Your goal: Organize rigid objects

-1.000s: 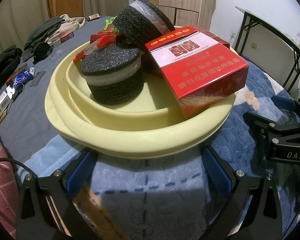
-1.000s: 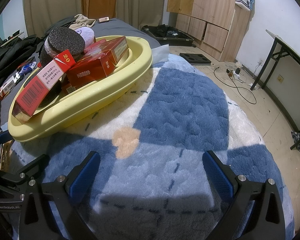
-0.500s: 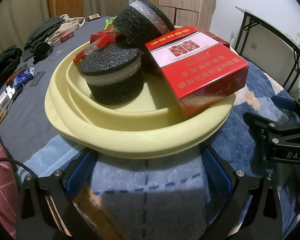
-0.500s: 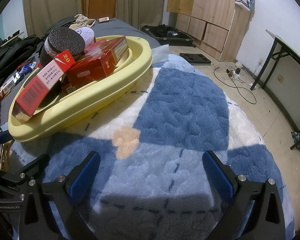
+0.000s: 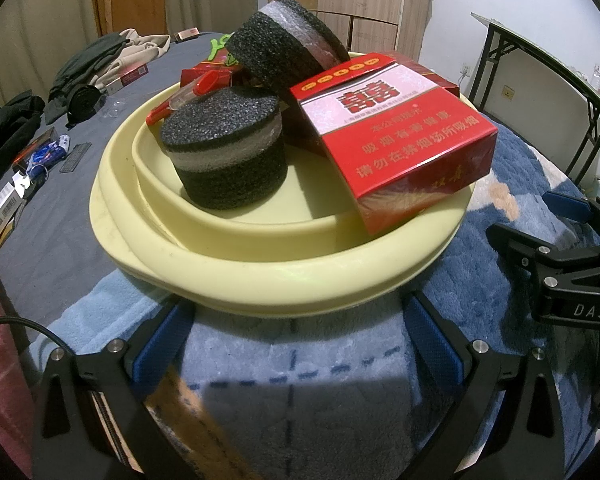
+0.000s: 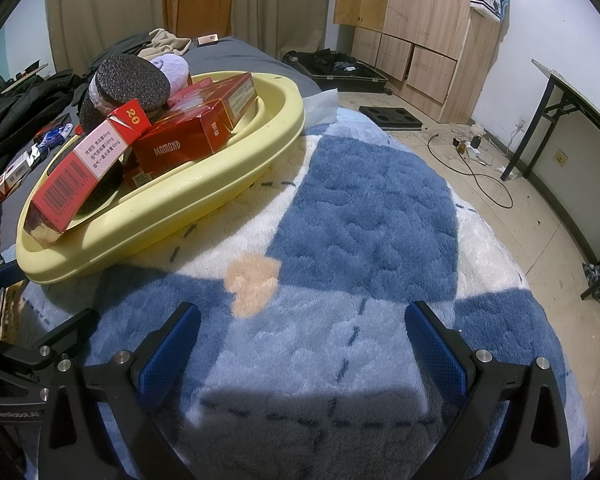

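Off to the left of your left gripper [image 5: 296, 344], small cartons [image 5: 0, 216] lay loose on the grey bedcover [image 5: 60, 240], their print too small to read. That gripper was spread wide and held nothing, its blue pads [image 5: 160, 344] just short of the near rim of the yellow basin [image 5: 260, 280], which sat straight ahead on the blue fleece blanket [image 5: 300, 380].

Inside the basin, ahead and slightly left, a black foam cylinder [image 5: 224, 148] with a pale band stood upright; a second foam cylinder [image 5: 288, 48] leaned tilted behind it. Ahead and to the right, a red carton [image 5: 396, 136] rested slanted on the basin's rim, printed with the double-happiness character and a Chinese smoking warning.

Further right, your right gripper [image 5: 568, 280] showed, marked "DAS".

From your right gripper [image 6: 300, 344], also fully released and empty over bare blanket, the basin lay ahead to the left. There the carton's side [image 6: 84, 168] carried a barcode, "20" on its flap, and lines ending 8mg, 0.6mg, 10mg. Another red box [image 6: 184, 140] read "DIAMOND". The left gripper's frame [image 6: 16, 392], at the far left, bore "GenRobot.AI".
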